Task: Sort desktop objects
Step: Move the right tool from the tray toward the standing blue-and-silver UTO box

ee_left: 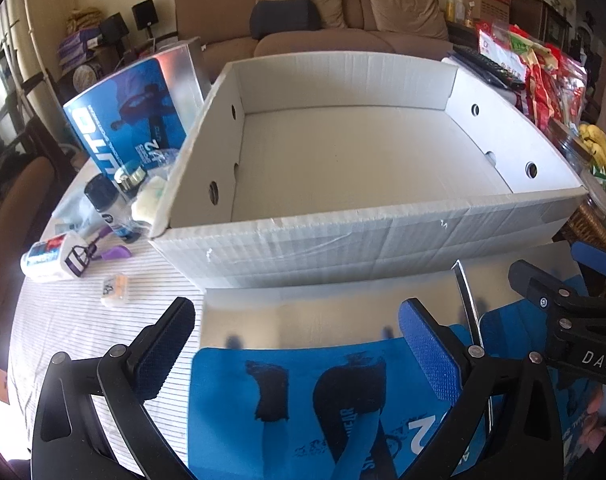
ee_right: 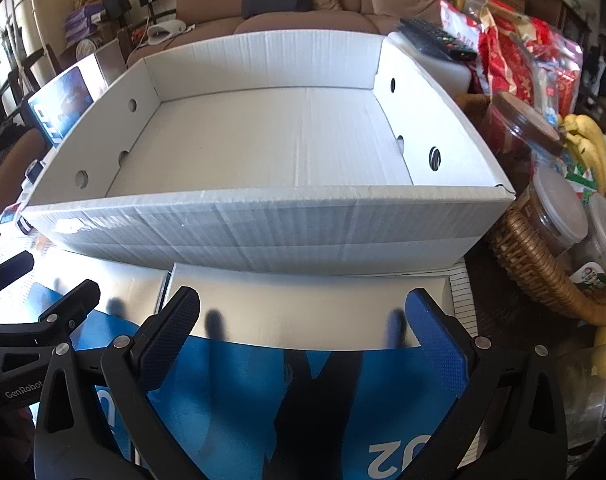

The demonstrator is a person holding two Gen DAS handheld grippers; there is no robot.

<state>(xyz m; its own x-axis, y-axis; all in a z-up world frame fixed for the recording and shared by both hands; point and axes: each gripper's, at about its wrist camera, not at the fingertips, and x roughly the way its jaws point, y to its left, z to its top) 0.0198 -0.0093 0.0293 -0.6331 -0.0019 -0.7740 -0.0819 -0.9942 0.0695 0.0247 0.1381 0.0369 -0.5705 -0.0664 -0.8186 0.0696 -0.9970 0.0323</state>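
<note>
Two fisheye views, each looking forward along a handheld gripper's two fingers, low over a table and angled slightly down. Both face the large open white cardboard box [ee_left: 367, 236] [ee_right: 263, 232], whose near wall fills the middle of each frame at close range, with a brown fabric sofa [ee_left: 315, 36] [ee_right: 303, 20] beyond the box. The left wrist view sits nearer the box's left corner and shows clutter to the left of the box. The right wrist view sits further right and shows a woven brown wicker basket [ee_right: 543, 268] to the right of the box. Each view catches the other gripper at its edge.
</note>
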